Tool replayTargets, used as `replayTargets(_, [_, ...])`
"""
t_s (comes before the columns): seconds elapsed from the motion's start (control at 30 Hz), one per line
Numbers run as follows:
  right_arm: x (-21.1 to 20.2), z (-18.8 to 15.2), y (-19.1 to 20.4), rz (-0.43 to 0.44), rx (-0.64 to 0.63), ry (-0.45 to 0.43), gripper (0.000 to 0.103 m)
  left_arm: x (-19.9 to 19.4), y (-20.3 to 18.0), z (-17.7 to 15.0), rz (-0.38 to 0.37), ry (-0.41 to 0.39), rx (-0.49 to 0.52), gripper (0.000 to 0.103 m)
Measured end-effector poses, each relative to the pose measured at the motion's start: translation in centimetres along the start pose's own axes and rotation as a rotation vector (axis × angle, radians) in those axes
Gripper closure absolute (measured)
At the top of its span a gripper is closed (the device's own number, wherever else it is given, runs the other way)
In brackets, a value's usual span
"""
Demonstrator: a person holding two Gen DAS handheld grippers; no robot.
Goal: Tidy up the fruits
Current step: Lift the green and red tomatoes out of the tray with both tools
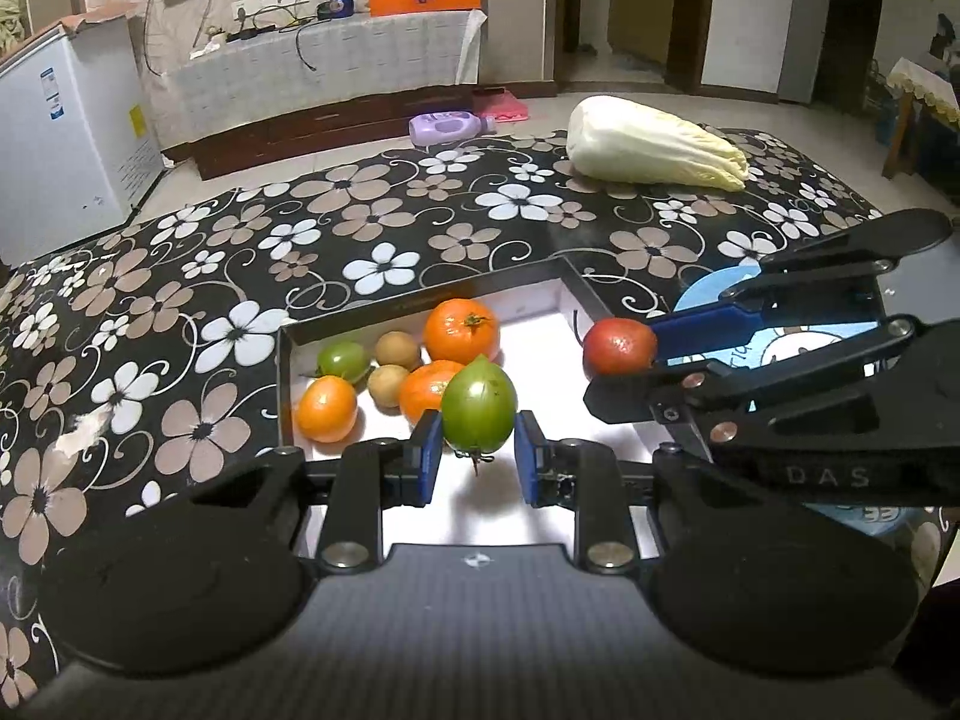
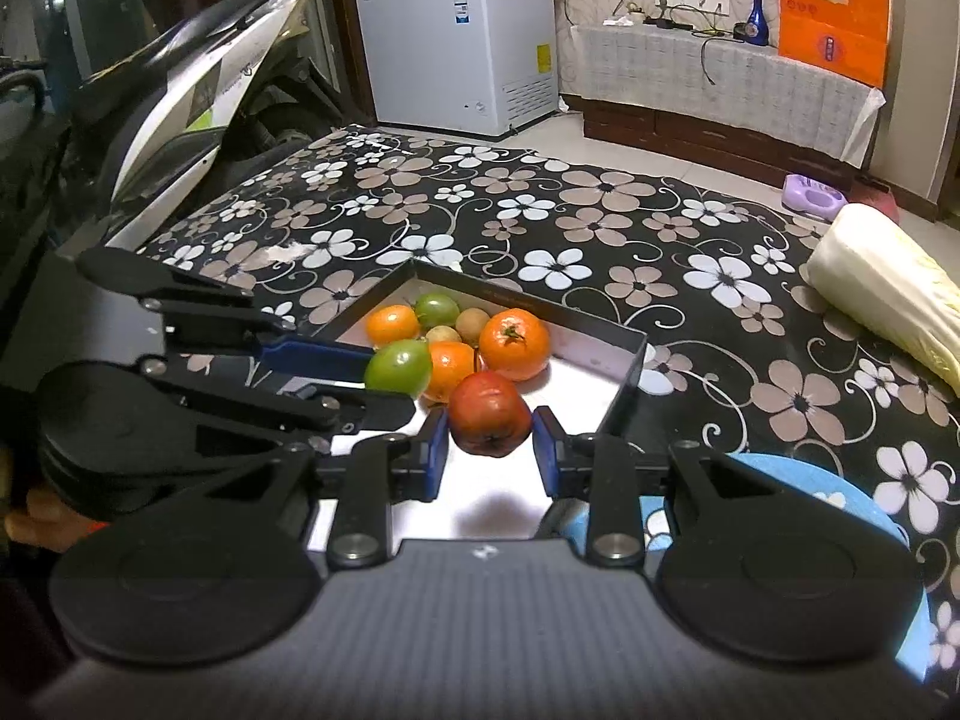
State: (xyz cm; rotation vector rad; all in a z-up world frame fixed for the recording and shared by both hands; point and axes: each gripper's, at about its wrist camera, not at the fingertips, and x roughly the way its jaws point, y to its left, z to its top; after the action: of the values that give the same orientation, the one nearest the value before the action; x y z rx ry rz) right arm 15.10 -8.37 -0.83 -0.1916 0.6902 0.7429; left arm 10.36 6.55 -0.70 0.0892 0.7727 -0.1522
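My left gripper (image 1: 478, 441) is shut on a green tomato (image 1: 478, 414) and holds it above the white floor of a black-walled box (image 1: 285, 360). My right gripper (image 2: 490, 438) is shut on a red tomato (image 2: 489, 420) over the same box (image 2: 630, 381); it shows at the right of the left wrist view (image 1: 618, 354), gripping the red tomato (image 1: 618, 346). Inside the box lie several fruits: oranges (image 1: 461, 330), a small green tomato (image 1: 343, 360) and two brown kiwis (image 1: 396, 350). The left gripper with its green tomato (image 2: 399, 366) shows at the left of the right wrist view.
A napa cabbage (image 1: 654, 141) lies on the far side of the flowered tablecloth (image 1: 384, 222). A blue plate (image 2: 810, 486) sits beside the box under the right gripper. A white freezer (image 2: 456, 36), a scooter (image 2: 198, 90) and a purple bottle (image 1: 447, 126) stand beyond the table.
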Motion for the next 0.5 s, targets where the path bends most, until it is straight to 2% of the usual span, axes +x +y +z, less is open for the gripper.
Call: replayTargets(0.5, [-1.2, -0.3, -1.1, -0.007, 0.026, -0.023, 0.069, 0.0, -1.0, 0.4, -0.016, -0.01, 0.012, 0.073])
